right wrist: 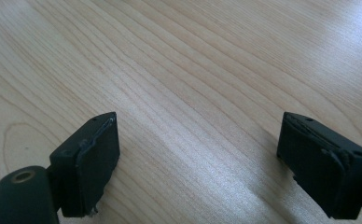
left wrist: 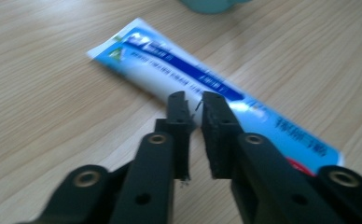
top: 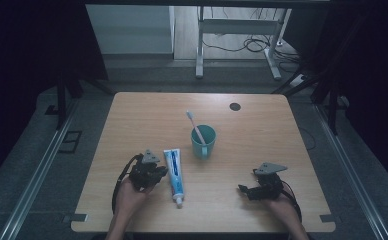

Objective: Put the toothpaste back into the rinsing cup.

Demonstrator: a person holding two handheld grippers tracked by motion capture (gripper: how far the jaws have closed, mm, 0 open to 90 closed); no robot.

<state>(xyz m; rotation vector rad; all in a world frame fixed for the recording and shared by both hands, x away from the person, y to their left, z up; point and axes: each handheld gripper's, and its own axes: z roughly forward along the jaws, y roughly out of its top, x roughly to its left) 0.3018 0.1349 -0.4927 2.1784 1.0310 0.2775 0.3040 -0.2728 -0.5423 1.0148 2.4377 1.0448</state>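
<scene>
Black left gripper [left wrist: 195, 100] jaws nearly pressed together, nothing pinched, above the blue-white plastic toothpaste tube [left wrist: 207, 86].
High view adds a teal mug [top: 203, 140]; right gripper [right wrist: 198, 154] is spread wide over bare wood.

A blue-and-white plastic toothpaste tube [top: 174, 175] with a white cap and blue lettering lies on a pale wood-grain desk [top: 262, 135]. A teal mug [top: 203, 141] holds a pink-and-white toothbrush [top: 195, 125]. Both claws are matte black [top: 158, 172] [top: 243, 189].
</scene>
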